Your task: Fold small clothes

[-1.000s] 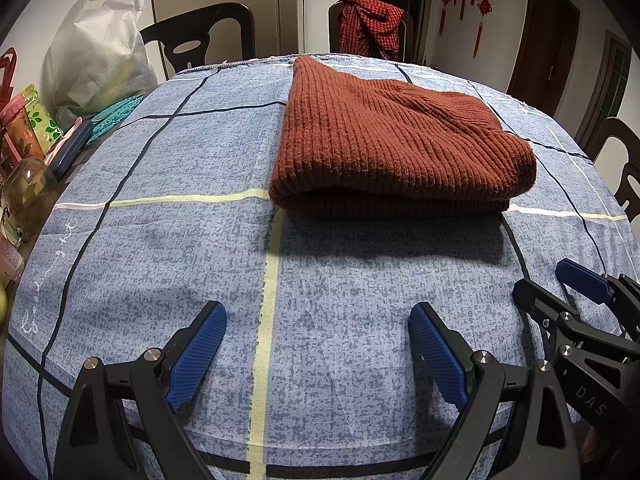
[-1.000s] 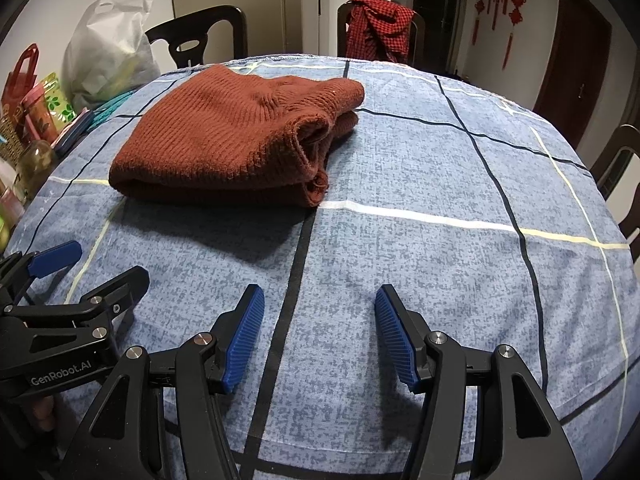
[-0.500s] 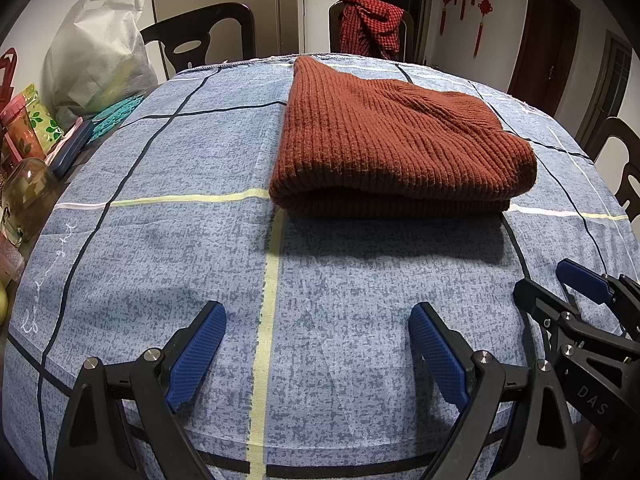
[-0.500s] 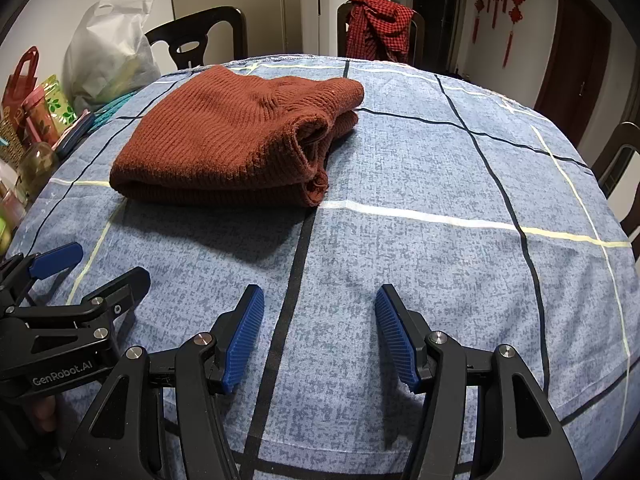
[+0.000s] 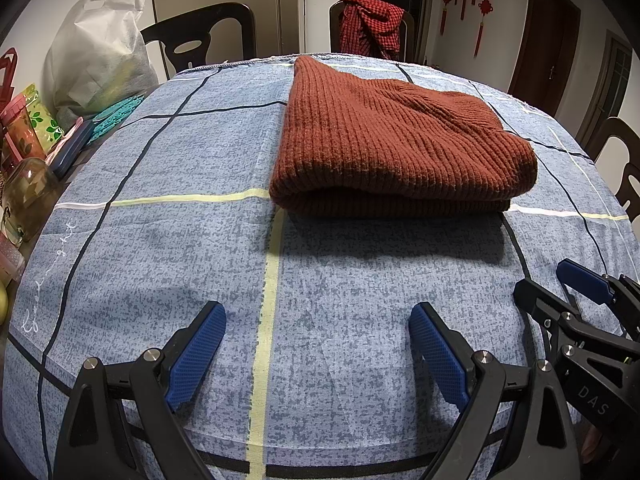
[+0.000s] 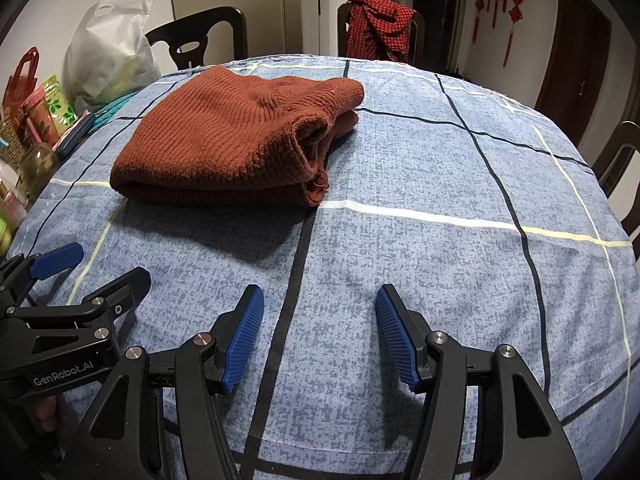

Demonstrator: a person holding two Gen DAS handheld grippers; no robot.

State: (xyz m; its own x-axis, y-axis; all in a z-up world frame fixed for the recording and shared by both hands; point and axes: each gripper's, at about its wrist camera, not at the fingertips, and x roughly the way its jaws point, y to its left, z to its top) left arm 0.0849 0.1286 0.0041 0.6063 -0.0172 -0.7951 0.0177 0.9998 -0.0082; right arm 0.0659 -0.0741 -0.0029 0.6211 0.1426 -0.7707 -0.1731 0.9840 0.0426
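A rust-brown knitted sweater [image 5: 396,144] lies folded into a thick rectangle on the blue checked tablecloth [image 5: 180,240], toward the far side of the table. In the right wrist view the sweater [image 6: 236,148] sits far left, its sleeve opening facing right. My left gripper [image 5: 318,338] hovers open near the front edge, well short of the sweater, nothing between its blue pads. My right gripper [image 6: 320,328] is also open and empty, over bare cloth. Each gripper shows at the edge of the other's view: the right gripper [image 5: 560,284], the left gripper [image 6: 100,264].
Along the left table edge stand a white plastic bag [image 5: 100,56], colourful packets [image 5: 28,128], a glass jar [image 5: 28,192] and a teal mat [image 5: 116,114]. Dark chairs [image 5: 208,34] ring the table; one carries a red checked garment [image 5: 372,20]. Another chair [image 6: 620,160] is at right.
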